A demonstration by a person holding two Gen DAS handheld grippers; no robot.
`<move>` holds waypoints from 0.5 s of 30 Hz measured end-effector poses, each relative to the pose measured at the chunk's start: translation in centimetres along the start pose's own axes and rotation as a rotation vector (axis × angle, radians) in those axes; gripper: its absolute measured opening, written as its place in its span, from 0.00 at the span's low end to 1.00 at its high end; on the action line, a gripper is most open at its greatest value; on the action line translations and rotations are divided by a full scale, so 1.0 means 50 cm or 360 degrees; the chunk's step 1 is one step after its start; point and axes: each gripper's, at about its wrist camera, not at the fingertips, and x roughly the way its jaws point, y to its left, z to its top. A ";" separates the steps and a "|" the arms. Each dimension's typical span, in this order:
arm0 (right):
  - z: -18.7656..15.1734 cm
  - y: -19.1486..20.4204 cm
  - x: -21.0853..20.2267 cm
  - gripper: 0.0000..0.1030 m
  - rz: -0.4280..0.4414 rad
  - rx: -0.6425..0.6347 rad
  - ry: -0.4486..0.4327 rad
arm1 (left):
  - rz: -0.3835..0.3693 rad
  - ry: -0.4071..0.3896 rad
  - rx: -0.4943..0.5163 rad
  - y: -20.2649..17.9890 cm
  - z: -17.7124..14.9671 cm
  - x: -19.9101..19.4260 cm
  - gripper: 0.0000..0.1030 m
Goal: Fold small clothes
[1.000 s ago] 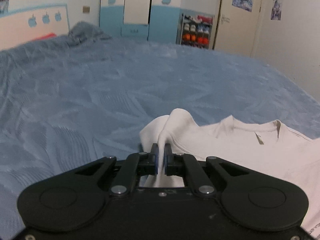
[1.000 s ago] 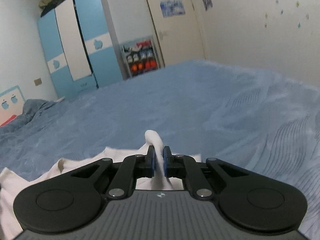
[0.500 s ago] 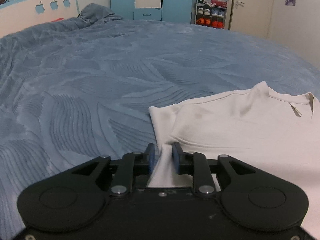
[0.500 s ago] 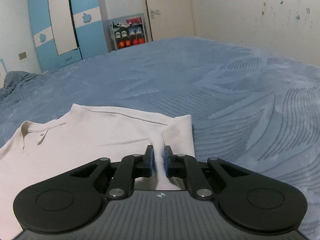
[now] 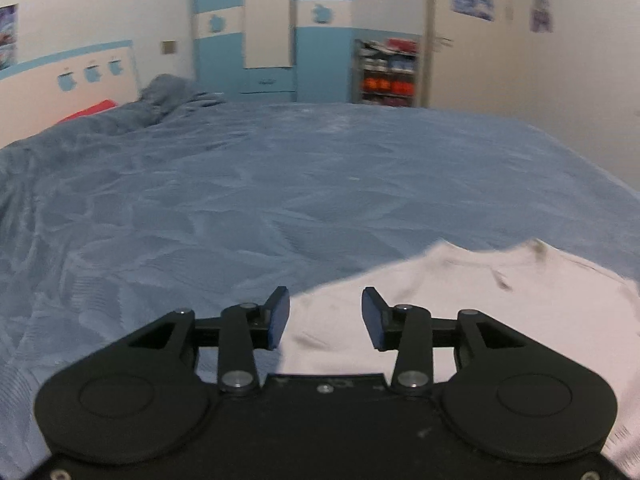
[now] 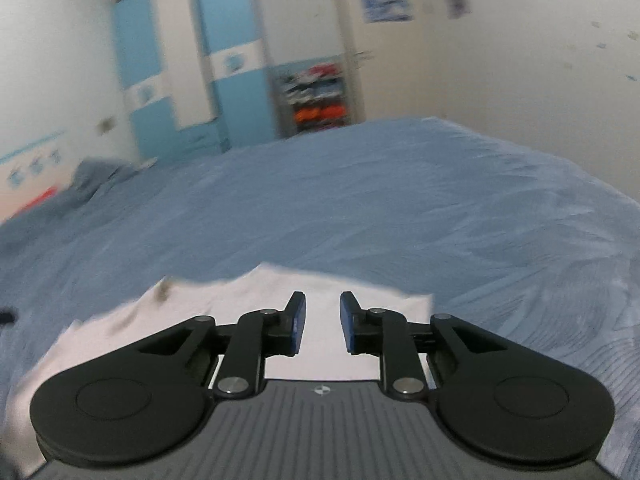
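Lying flat on the blue bed (image 5: 240, 208), the white shirt (image 5: 460, 300) has its collar toward the wardrobe (image 5: 272, 28). Left tool (image 5: 325, 316) hovers over the shirt's edge, fingers wide apart, gripping nothing. Right tool (image 6: 322, 326) hovers over the shirt (image 6: 256, 296) too, fingers apart and empty. Both views are blurred.
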 end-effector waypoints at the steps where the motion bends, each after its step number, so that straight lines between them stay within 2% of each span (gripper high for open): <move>1: -0.012 0.014 -0.007 0.25 0.0023 -0.0039 0.0025 | -0.0011 0.0009 0.0046 -0.012 -0.012 -0.010 0.42; 4: -0.057 0.054 -0.005 0.25 0.0056 -0.0129 0.0129 | 0.0069 0.0076 0.0183 -0.038 -0.067 -0.017 0.42; 8: -0.130 0.084 0.032 0.25 0.0076 -0.0174 0.0322 | 0.0083 0.0291 0.0142 -0.043 -0.145 0.015 0.42; 11: -0.168 0.093 0.049 0.25 0.0033 -0.0235 0.0310 | 0.0098 0.0365 0.0129 -0.044 -0.184 0.039 0.42; 15: -0.173 0.098 0.071 0.26 0.0010 -0.0202 0.0322 | 0.0057 0.0397 0.0078 -0.028 -0.177 0.072 0.45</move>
